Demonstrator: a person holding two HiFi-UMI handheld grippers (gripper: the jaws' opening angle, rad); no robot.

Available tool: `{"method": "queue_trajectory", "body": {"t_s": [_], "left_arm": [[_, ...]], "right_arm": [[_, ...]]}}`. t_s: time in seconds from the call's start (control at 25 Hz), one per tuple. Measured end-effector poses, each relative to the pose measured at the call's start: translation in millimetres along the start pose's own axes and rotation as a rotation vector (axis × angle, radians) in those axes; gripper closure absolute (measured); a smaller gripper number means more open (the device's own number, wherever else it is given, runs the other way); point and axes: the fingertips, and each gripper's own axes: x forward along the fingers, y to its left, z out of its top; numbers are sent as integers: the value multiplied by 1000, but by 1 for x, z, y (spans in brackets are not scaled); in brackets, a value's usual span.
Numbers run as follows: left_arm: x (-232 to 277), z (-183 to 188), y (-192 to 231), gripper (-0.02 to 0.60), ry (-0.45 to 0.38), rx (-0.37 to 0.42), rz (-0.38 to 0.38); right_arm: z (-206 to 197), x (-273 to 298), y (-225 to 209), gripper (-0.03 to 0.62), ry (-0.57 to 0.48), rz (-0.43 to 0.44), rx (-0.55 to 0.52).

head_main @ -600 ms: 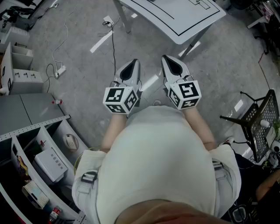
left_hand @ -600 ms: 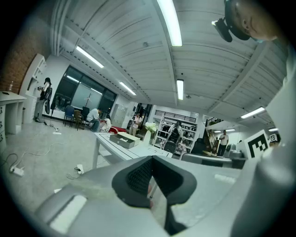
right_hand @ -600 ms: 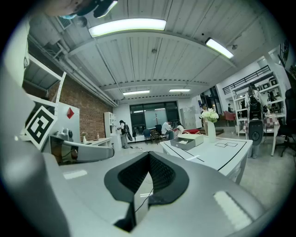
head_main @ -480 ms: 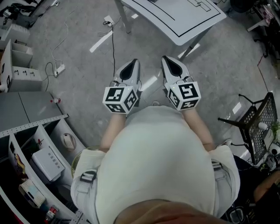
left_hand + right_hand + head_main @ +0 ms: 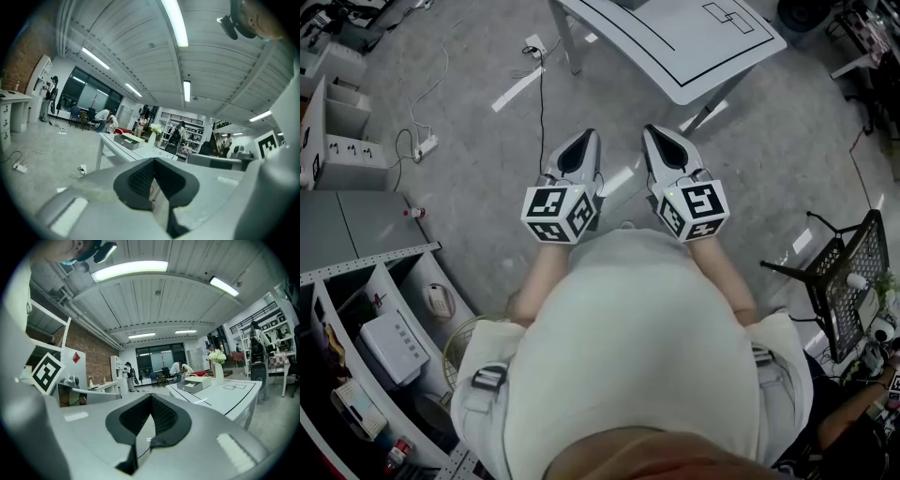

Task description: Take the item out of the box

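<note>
Both grippers are held side by side in front of the person's body, above the grey floor and short of the white table (image 5: 675,42). My left gripper (image 5: 578,142) is shut with nothing in it, and my right gripper (image 5: 660,137) also looks shut and holds nothing. In the left gripper view the jaws (image 5: 153,161) meet at the tip, and an open grey box (image 5: 125,140) lies far off on the table. The right gripper view has its jaws (image 5: 151,397) closed too, with the same box (image 5: 197,384) and a white vase of flowers (image 5: 216,365) on the table (image 5: 225,397).
Grey shelving with devices (image 5: 384,328) stands at the lower left. A black wire rack (image 5: 848,281) is at the right. A cable and power strip (image 5: 427,145) lie on the floor. People stand and sit far back in the room.
The head view has shifted a little, so shelves and rack sit lower in the frame. Both grippers keep the same shut pose side by side.
</note>
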Motion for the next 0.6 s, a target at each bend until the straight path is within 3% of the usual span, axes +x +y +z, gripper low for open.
{"method": "queue_trajectory", "body": {"t_s": [0.6], "left_arm": [[11, -7, 5, 580, 25, -44, 1]], "right_arm": [[-10, 13, 6, 595, 50, 58, -1]]}}
